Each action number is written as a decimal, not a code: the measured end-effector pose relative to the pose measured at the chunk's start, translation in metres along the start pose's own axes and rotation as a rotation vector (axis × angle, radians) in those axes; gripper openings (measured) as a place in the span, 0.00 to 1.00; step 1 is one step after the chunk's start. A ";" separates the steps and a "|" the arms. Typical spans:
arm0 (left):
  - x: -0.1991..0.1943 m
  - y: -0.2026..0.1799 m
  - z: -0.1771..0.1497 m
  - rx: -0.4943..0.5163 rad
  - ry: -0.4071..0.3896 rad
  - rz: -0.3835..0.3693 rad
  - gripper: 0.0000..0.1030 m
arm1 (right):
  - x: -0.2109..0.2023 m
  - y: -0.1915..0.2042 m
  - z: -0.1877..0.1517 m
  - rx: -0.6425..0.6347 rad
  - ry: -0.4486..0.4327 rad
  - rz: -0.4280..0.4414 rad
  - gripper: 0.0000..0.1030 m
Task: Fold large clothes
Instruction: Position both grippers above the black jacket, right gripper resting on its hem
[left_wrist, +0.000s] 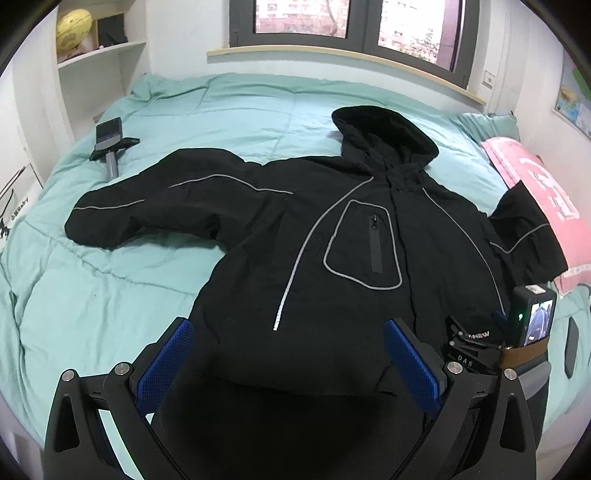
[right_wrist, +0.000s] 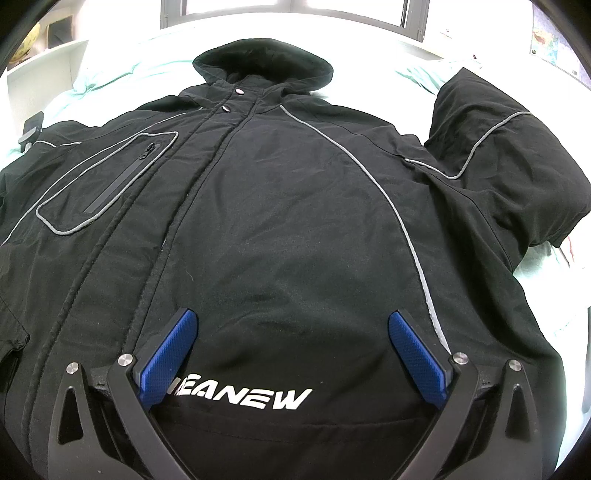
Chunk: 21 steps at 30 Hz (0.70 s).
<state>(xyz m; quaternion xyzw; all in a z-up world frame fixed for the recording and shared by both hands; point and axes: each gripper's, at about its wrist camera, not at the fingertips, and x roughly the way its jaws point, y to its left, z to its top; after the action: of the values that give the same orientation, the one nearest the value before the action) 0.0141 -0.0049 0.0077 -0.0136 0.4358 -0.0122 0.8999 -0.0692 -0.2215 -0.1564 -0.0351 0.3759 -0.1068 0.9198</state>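
Jacket spread flat, fold not yet started

Jacket (left_wrist: 332, 240) lies front-up on the bed (left_wrist: 110, 277), left sleeve (left_wrist: 147, 206) stretched out, hood (left_wrist: 384, 129) toward the window. Its right sleeve (right_wrist: 498, 147) drapes onto a pink pillow (left_wrist: 535, 177); it may snag or bunch there during folding. Left tool (left_wrist: 288, 365) and right tool (right_wrist: 291, 362) hover over the hem, both spread wide, pinching nothing.

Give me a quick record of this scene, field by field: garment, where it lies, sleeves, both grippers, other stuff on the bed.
garment: black hooded jacket, front up, unfolded
surface: teal quilt
sleeves: spread out to both sides
left gripper: open, over the hem
right gripper: open, over the hem
other items: pink pillow, phone on a holder
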 end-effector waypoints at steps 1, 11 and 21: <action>0.001 -0.001 0.000 0.006 0.002 0.003 0.99 | 0.000 0.000 0.000 0.000 0.000 0.000 1.00; 0.004 -0.007 -0.002 0.030 0.006 0.009 0.99 | 0.000 0.000 0.000 0.001 0.000 0.000 1.00; 0.012 0.009 0.004 0.033 -0.027 0.023 0.99 | 0.000 0.000 0.000 0.002 0.001 0.000 1.00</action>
<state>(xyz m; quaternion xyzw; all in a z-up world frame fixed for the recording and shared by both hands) 0.0248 0.0033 0.0007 0.0058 0.4233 -0.0089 0.9059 -0.0689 -0.2215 -0.1565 -0.0343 0.3763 -0.1071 0.9196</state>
